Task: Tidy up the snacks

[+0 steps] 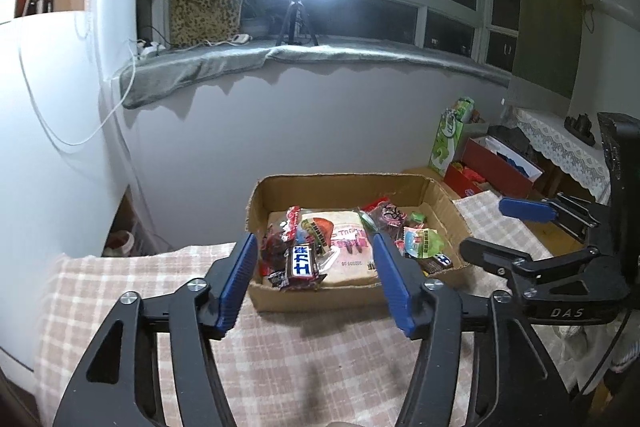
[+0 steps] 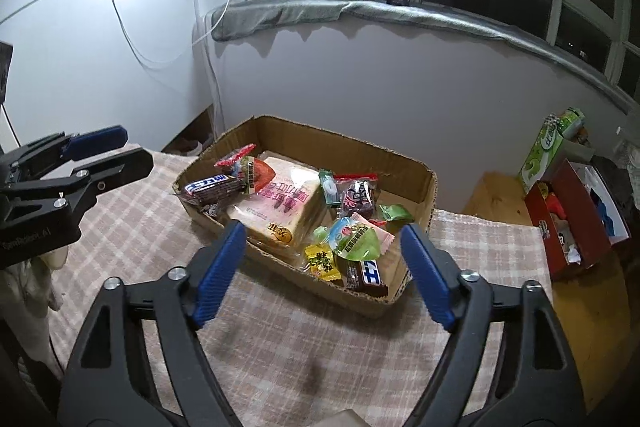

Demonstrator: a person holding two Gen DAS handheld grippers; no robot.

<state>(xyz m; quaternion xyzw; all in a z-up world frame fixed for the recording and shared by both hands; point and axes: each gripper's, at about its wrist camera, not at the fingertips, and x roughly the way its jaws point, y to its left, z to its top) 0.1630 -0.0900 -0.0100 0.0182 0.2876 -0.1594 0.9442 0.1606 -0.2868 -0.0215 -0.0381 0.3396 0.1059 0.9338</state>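
Left gripper (image 1: 314, 277), 6 o'clock in left wrist view: blue pads apart, nothing between them, above checked tablecloth (image 1: 120, 291). Cardboard box (image 1: 340, 187) just beyond, centre frame, on cloth. Inside box: wrapped chocolate bar (image 1: 301, 264) at 7 o'clock, pink bread pack (image 1: 348, 243) centre, green jelly cup (image 1: 424, 243) at 4 o'clock. Right gripper (image 2: 322, 267), 6 o'clock in right wrist view: jaws wide, empty, before box near edge. Red box (image 1: 496, 163) at 2 o'clock, off cloth.
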